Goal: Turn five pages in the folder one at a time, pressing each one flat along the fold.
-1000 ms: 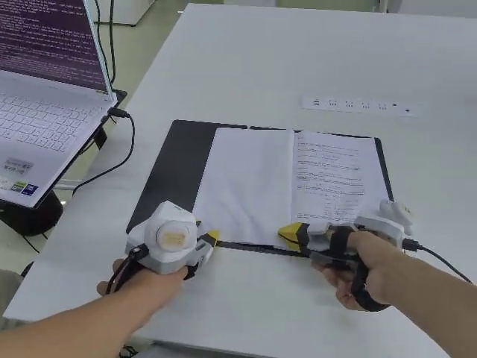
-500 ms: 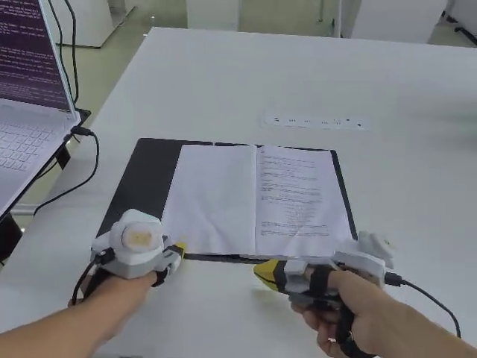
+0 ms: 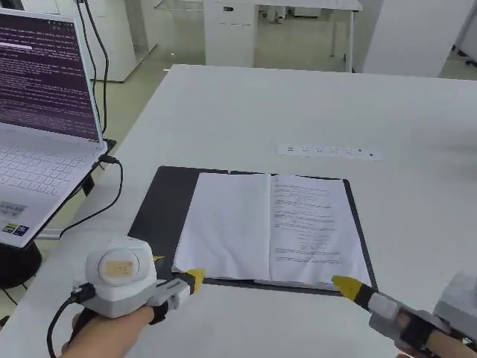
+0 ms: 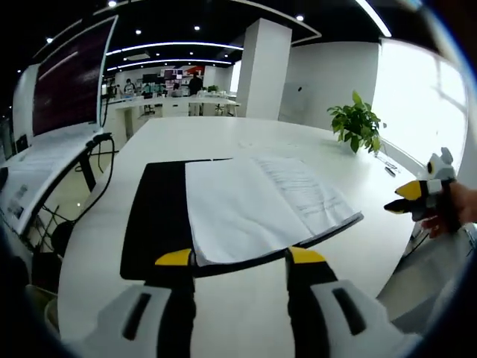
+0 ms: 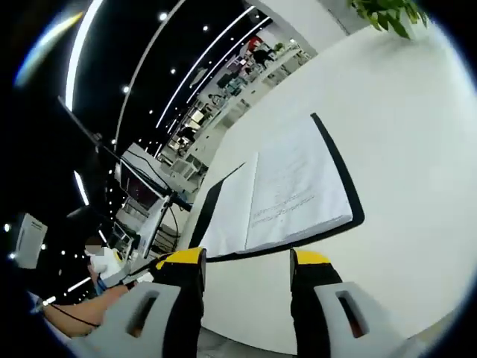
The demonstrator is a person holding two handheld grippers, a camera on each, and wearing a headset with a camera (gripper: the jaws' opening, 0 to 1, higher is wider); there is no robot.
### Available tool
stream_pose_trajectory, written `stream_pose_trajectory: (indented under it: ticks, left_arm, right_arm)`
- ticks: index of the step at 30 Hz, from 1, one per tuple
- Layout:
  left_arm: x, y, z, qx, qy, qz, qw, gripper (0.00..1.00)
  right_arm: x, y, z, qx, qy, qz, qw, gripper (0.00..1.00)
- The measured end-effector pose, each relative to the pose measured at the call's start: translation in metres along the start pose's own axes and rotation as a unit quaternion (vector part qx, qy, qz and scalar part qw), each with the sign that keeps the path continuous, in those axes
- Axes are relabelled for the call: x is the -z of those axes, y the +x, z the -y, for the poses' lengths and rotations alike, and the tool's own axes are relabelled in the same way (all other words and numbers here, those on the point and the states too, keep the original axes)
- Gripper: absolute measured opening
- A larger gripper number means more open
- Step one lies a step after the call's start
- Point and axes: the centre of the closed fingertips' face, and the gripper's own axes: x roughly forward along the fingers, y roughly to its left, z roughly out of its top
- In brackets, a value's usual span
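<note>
**Reader:** Fig. 1, from the largest item down: what is taking up the scene?

**Author:** The white workbench point(image 3: 298, 104) is carrying everything. At its left edge a laptop point(image 3: 37, 149) is standing open, its screen showing purple text.

**Reader:** And where is the folder lying?

**Author:** The folder point(image 3: 160, 209) is lying open and flat in the middle of the bench, near the person, with its black cover showing as a wide band on the left. Two pages are facing up and meeting at the fold: a blank page point(image 3: 227, 224) on the left and a printed page point(image 3: 309, 224) on the right.

**Reader:** What are the grippers doing?

**Author:** The left gripper point(image 3: 177, 270) is hovering at the folder's near edge, below the blank page. In its own view its yellow-tipped jaws are standing wide apart and gripping nothing. Whether they are touching the cover cannot be told. The right gripper point(image 3: 349, 289) is pointing at the folder's near right corner. Its own view is showing its jaws likewise spread and empty, with the folder lying ahead of them.

**Reader:** Anything smaller?

**Author:** A white power strip point(image 3: 328, 151) is lying beyond the folder's far edge, well apart from both grippers
</note>
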Motion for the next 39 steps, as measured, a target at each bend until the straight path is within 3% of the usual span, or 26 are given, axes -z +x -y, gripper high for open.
stream_pose_trajectory:
  ticks: [3, 6, 11, 13, 16, 18, 21, 24, 28, 34, 39]
  left_arm:
    - [-0.003, -0.014, 0.001, -0.002, 0.007, 0.005, 1.0, 0.53]
    - [-0.012, -0.029, 0.0, -0.006, 0.016, 0.028, 0.9994, 0.57]
    - [-0.015, -0.044, 0.002, -0.01, 0.031, 0.036, 0.9988, 0.65]
    - [-0.016, -0.049, 0.004, -0.006, 0.033, 0.041, 0.9986, 0.68]
    - [-0.016, -0.053, 0.006, -0.008, 0.03, 0.043, 0.9986, 0.78]
    - [-0.016, -0.055, 0.008, -0.012, 0.033, 0.044, 0.9984, 0.84]
    - [-0.016, -0.057, 0.011, -0.012, 0.039, 0.044, 0.9982, 0.88]
    - [-0.016, -0.058, 0.017, -0.009, 0.044, 0.037, 0.9983, 0.88]
    - [-0.02, -0.057, 0.021, -0.01, 0.042, 0.043, 0.9982, 0.87]
    - [-0.02, -0.056, 0.034, -0.003, 0.053, 0.044, 0.9976, 0.89]
    - [-0.022, -0.051, 0.036, 0.004, 0.059, 0.042, 0.9974, 0.9]
  right_arm:
    - [-0.009, -0.009, 0.006, 0.011, -0.063, 0.016, 0.9978, 0.49]
    - [-0.02, -0.019, 0.011, 0.026, -0.11, 0.039, 0.9928, 0.59]
    - [-0.03, -0.022, 0.015, 0.029, -0.112, 0.057, 0.9916, 0.74]
    - [-0.038, -0.024, 0.015, 0.029, -0.131, 0.072, 0.9883, 0.79]
    - [-0.044, -0.027, 0.012, 0.025, -0.14, 0.084, 0.9862, 0.92]
    - [-0.046, -0.029, 0.009, 0.017, -0.151, 0.088, 0.9845, 0.95]
    - [-0.044, -0.031, 0.006, 0.005, -0.151, 0.074, 0.9858, 0.93]
    - [-0.039, -0.033, 0.002, -0.004, -0.183, 0.053, 0.9818, 0.9]
    - [-0.037, -0.037, 0.0, -0.006, -0.201, 0.05, 0.9783, 0.88]
    - [-0.038, -0.044, 0.008, -0.006, -0.19, 0.049, 0.9805, 0.87]
    - [-0.037, -0.047, 0.017, -0.001, -0.184, 0.049, 0.9816, 0.86]
